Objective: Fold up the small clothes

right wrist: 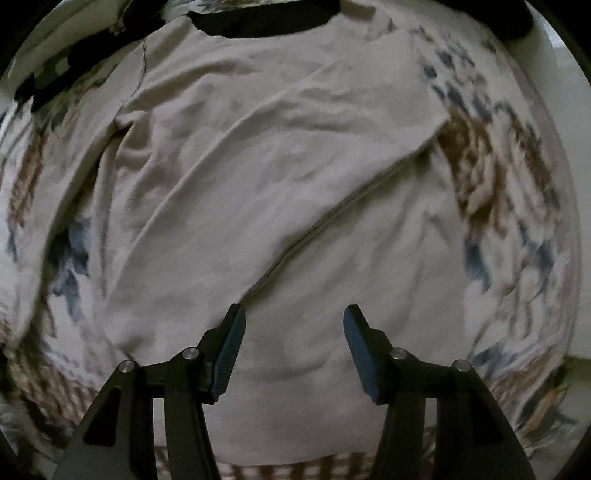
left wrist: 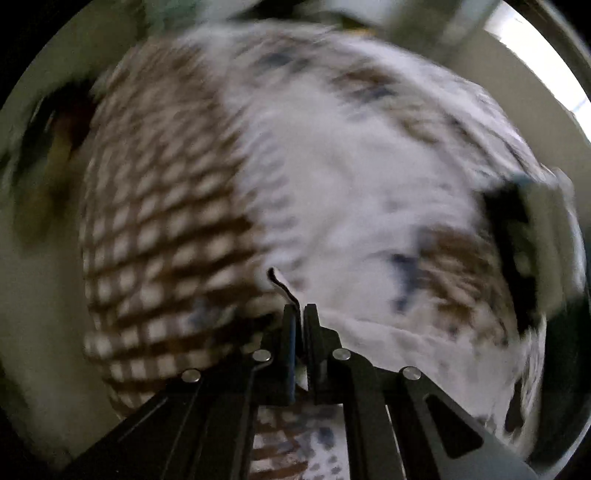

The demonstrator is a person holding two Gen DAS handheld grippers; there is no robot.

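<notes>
A pale beige garment lies spread and wrinkled on a patterned bed cover, with a folded edge running diagonally across it. My right gripper is open and empty just above the garment's near part. In the left wrist view my left gripper is shut on a thin edge of pale cloth that sticks up between the fingertips. That view is heavily blurred; the garment fills its middle.
The bed cover has brown checks and blue and brown blotches. A dark band lies at the far edge of the garment. A blurred black and white object shows at the right of the left wrist view.
</notes>
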